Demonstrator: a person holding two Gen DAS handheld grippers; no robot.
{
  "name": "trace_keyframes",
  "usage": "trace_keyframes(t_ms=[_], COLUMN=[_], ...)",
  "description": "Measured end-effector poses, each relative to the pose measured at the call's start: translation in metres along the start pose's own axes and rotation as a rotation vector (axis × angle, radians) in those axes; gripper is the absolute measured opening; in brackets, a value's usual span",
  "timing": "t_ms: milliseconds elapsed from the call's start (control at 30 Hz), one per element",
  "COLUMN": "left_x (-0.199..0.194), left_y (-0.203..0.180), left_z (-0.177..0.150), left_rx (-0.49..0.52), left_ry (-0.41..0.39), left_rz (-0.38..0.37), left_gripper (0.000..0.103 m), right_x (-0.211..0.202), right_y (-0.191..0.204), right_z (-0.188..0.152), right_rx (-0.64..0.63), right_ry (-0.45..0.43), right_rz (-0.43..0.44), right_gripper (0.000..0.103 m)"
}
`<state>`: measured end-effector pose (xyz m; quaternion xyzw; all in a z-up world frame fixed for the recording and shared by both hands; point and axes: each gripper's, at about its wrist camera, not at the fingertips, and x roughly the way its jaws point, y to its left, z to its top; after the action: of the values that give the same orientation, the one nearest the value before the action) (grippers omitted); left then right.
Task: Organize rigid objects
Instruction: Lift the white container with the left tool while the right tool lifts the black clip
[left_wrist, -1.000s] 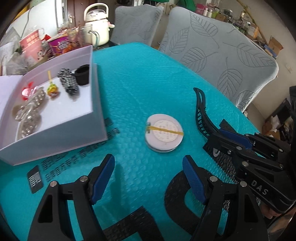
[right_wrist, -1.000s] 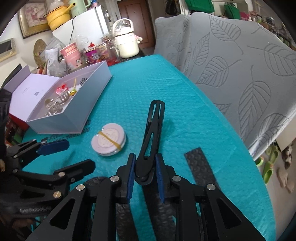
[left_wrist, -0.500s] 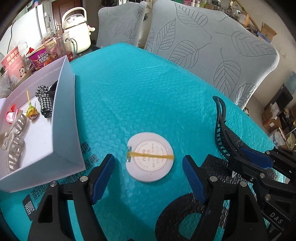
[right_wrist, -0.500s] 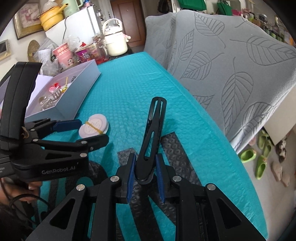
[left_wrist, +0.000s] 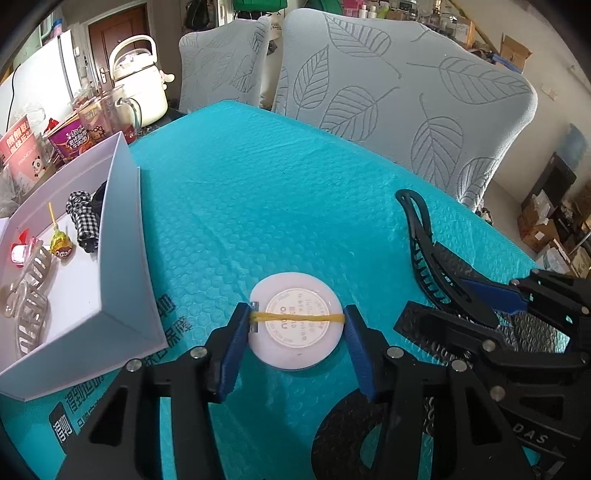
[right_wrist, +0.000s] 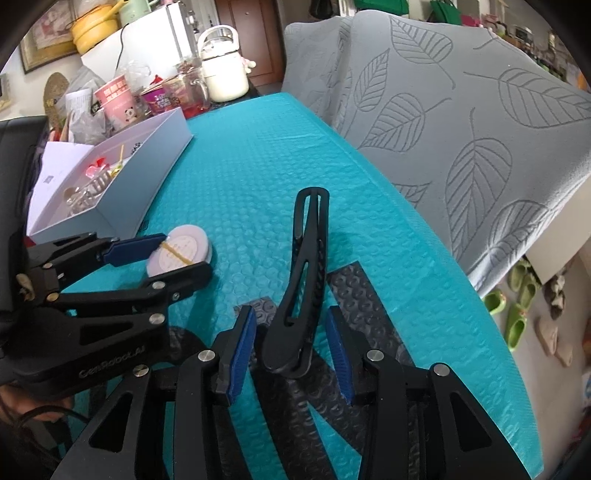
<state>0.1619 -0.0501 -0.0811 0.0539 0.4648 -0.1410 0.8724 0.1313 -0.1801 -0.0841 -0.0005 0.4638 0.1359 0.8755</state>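
A round white disc with a yellow rubber band (left_wrist: 297, 325) lies on the teal mat; it also shows in the right wrist view (right_wrist: 181, 253). My left gripper (left_wrist: 295, 328) is closed on its two sides, blue pads touching its rim. A long black hair clip (right_wrist: 304, 280) lies on the mat between the fingers of my right gripper (right_wrist: 290, 345), which is open with gaps on both sides. The clip also shows in the left wrist view (left_wrist: 424, 243). A white open box (left_wrist: 122, 236) holding hair clips, a checked scrunchie and a lollipop stands at the left.
The teal bubble mat (left_wrist: 277, 206) covers the table. Two grey leaf-pattern chairs (left_wrist: 399, 99) stand behind the far edge. A kettle (left_wrist: 138, 81), cups and snack tubs crowd the far left. Black printed patches (right_wrist: 354, 295) lie on the mat near me.
My left gripper moved forward over the white disc and closed on it. My right gripper opened and let go of the black hair clip, which now lies on the mat.
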Motion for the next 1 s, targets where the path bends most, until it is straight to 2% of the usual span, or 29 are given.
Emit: trace_keyframes(t_ms=[233, 333, 367, 433, 700, 1000], left_x=[-0.006, -0.009, -0.011, -0.012, -0.025, -0.049], left_y=[0.006, 0.006, 0.006, 0.007, 0.013, 0.015], left_z=[-0.007, -0.011, -0.012, -0.015, -0.025, -0.034], left_rx=[-0.038, -0.036, -0.041, -0.048, -0.101, -0.123], left_ry=[0.0, -0.003, -0.002, -0.001, 0.006, -0.034], left_rz=[-0.045, -0.032, -0.034, -0.032, -0.047, -0.028], left_gripper=[0.05, 0.05, 0.05, 0.05, 0.05, 0.05], right_x=[0.004, 0.004, 0.005, 0.004, -0.005, -0.024], right_y=[0.003, 0.005, 0.006, 0.011, 0.007, 0.013], right_z=[0.003, 0.002, 0.001, 0.0, -0.008, -0.017], right_rx=[0.002, -0.012, -0.021, -0.063, -0.045, -0.048], right_ry=[0.0, -0.01, -0.014, -0.029, -0.046, -0.076], right_rz=[-0.028, -0.042, -0.052, -0.097, -0.084, -0.069], right_gripper=[0.04, 0.04, 0.037, 0.022, 0.022, 0.022])
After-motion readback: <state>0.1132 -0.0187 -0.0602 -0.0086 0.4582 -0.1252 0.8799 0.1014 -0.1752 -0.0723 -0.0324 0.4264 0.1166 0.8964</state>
